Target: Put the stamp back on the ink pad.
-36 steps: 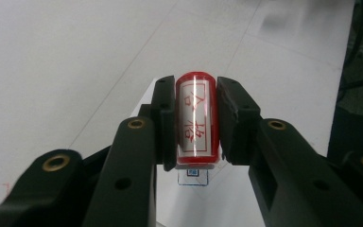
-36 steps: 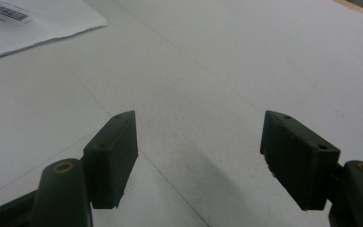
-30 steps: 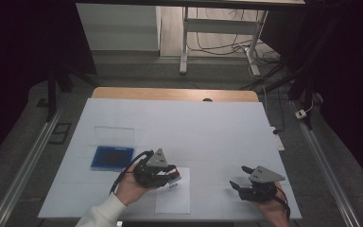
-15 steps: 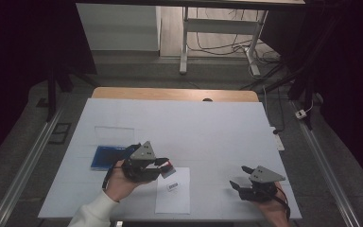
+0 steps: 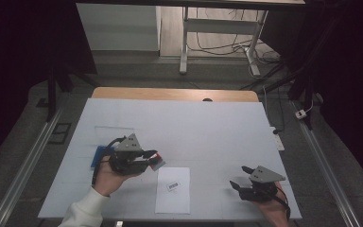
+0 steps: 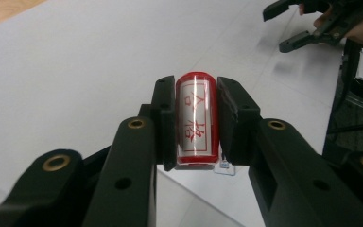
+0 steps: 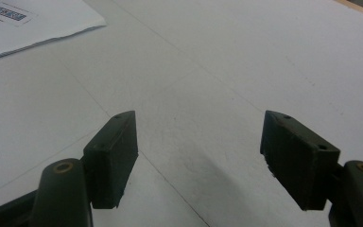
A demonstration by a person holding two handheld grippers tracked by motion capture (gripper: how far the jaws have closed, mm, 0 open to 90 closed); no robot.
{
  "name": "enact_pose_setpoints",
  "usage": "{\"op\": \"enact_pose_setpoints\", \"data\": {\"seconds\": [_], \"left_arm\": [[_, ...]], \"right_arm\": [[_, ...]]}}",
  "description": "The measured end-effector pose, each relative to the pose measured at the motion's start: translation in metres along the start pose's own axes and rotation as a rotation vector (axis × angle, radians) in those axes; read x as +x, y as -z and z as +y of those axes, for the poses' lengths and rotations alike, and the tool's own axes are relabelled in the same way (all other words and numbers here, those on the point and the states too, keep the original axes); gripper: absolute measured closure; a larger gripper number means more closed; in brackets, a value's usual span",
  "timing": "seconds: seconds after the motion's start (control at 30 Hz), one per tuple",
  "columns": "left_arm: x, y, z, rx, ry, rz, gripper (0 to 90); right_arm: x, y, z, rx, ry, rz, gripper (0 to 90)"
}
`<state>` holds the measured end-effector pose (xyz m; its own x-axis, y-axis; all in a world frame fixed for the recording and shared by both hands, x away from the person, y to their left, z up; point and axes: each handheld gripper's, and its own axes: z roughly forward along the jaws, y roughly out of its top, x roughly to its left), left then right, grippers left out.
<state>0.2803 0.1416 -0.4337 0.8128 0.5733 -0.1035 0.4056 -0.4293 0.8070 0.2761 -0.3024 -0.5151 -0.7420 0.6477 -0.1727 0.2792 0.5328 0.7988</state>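
Observation:
My left gripper (image 5: 155, 160) is shut on a short red stamp (image 6: 196, 118) with a white label bearing red characters. It is held just above the table, left of a white paper sheet (image 5: 172, 189) that carries a small barcode label. My right gripper (image 5: 237, 176) rests near the table's front right corner. Its jaws stand wide apart with nothing between them (image 7: 197, 116). In the left gripper view the right gripper (image 6: 276, 28) appears at the top right.
A blue pad (image 5: 99, 153) lies on the white table cover (image 5: 194, 127), partly hidden behind the left hand. A faint clear rectangle (image 5: 113, 133) lies just beyond it. The table's wooden back edge (image 5: 170, 93) runs across the far side.
My left gripper has moved left and slightly up with the stamp, from over the paper's top corner toward the blue pad. The right gripper has stayed put.

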Motion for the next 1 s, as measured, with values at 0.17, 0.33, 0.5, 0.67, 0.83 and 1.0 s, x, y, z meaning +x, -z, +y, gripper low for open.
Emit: {"op": "enact_pose_setpoints", "data": {"seconds": [0.17,0.33,0.5,0.67,0.83,1.0], "left_arm": [[0.014,0.007,-0.006,0.001,0.032,0.046,70.0],[0.033,0.015,-0.016,0.014,0.074,0.099,70.0],[0.051,0.023,-0.027,0.036,0.116,0.149,70.0],[0.065,0.028,-0.037,0.082,0.144,0.217,70.0],[0.079,0.029,-0.049,0.13,0.18,0.271,70.0],[0.089,0.028,-0.06,0.197,0.206,0.323,70.0]], "right_arm": [[0.0,0.0,0.0,0.005,-0.002,0.001,27.6],[0.0,0.0,0.0,0.004,-0.001,-0.002,27.6],[-0.001,0.001,-0.001,0.006,-0.003,-0.007,27.6],[0.0,0.0,0.0,0.005,0.0,-0.003,27.6],[0.0,0.0,-0.001,0.005,0.0,-0.003,27.6],[0.0,0.0,-0.001,0.006,-0.001,-0.003,27.6]]}}
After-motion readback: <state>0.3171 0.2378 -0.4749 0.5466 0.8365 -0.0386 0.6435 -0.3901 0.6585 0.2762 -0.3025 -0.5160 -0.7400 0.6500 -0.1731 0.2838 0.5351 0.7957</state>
